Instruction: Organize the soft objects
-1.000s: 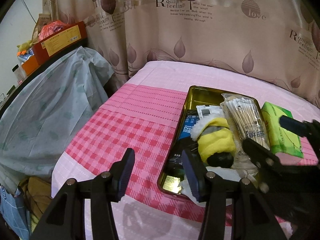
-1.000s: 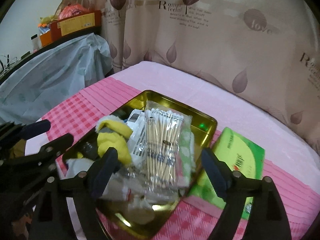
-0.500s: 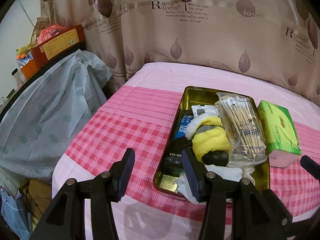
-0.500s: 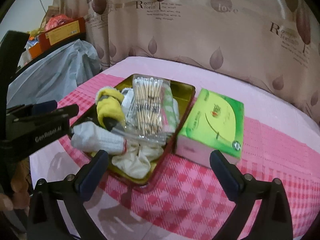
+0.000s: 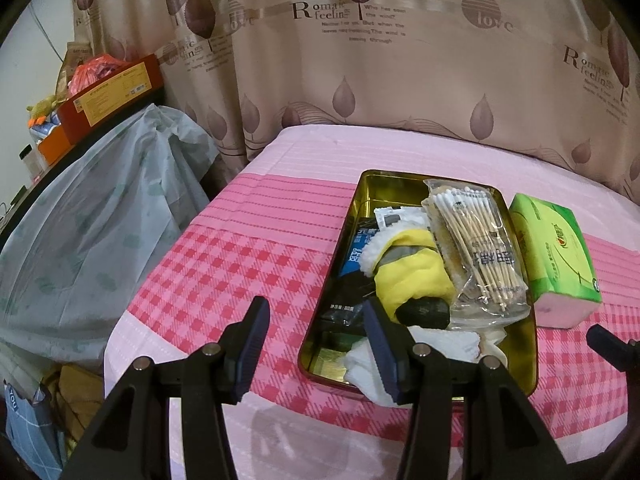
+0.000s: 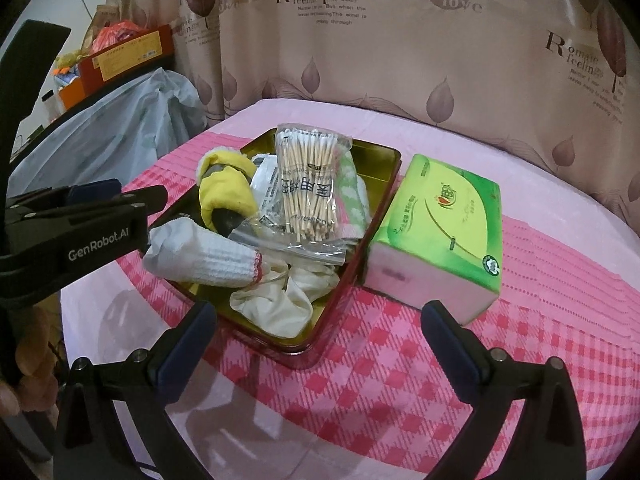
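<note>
A gold tin tray [image 5: 394, 181] [image 6: 382, 158] on the pink checked tablecloth holds a yellow glove [image 5: 412, 272] [image 6: 226, 192], a white knitted glove [image 6: 208, 256] [image 5: 440, 342], a cream cloth [image 6: 280, 300], a bag of cotton swabs [image 5: 476, 240] [image 6: 308, 184] and packets. A green tissue pack [image 5: 554, 256] [image 6: 444, 228] lies right of the tray. My left gripper [image 5: 316, 344] is open and empty near the tray's front left corner. My right gripper [image 6: 320, 344] is wide open and empty in front of the tray and tissue pack.
A patterned curtain [image 5: 400, 60] hangs behind the table. Left of the table stands furniture under a grey plastic cover [image 5: 92, 220], with a red box [image 5: 112, 96] on top. The table's front edge [image 6: 360, 452] is close below my grippers.
My right gripper has pulled back from over the tray toward the table's front edge and opened wider. My left gripper has barely moved.
</note>
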Demonstrator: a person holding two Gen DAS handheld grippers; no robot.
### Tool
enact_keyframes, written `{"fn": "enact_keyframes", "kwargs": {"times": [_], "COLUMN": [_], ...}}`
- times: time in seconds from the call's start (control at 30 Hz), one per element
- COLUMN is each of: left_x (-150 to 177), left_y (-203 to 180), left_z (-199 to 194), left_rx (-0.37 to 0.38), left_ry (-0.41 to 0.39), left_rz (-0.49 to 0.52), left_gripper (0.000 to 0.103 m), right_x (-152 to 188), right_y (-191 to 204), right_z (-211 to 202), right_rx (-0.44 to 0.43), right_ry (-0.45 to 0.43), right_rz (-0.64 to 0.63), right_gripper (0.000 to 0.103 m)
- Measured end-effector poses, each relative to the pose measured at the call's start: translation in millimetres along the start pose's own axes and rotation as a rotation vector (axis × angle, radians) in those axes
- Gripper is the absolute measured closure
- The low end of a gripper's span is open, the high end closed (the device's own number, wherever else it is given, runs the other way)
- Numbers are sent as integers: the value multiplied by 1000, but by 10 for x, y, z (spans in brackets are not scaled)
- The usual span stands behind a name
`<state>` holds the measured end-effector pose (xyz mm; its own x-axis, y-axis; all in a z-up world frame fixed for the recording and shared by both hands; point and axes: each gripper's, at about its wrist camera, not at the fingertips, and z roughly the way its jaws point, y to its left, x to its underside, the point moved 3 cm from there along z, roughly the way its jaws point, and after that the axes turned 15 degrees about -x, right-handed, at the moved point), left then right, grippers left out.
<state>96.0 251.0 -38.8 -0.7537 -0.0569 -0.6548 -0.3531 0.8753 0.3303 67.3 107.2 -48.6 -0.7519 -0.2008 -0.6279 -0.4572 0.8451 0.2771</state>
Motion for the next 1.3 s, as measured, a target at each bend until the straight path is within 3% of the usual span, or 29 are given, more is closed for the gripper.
{"fn": "enact_keyframes", "kwargs": {"times": [1.3], "left_x": [-6], "left_y": [-42], "left_z": [2], "left_rx": [1], "left_ry": [4], "left_rz": [3], "left_gripper": [53], "right_x": [58], "right_y": [0], "right_z": [60], "right_rx": [-1], "right_ry": [24], "right_rz": [12], "right_gripper": [1]}}
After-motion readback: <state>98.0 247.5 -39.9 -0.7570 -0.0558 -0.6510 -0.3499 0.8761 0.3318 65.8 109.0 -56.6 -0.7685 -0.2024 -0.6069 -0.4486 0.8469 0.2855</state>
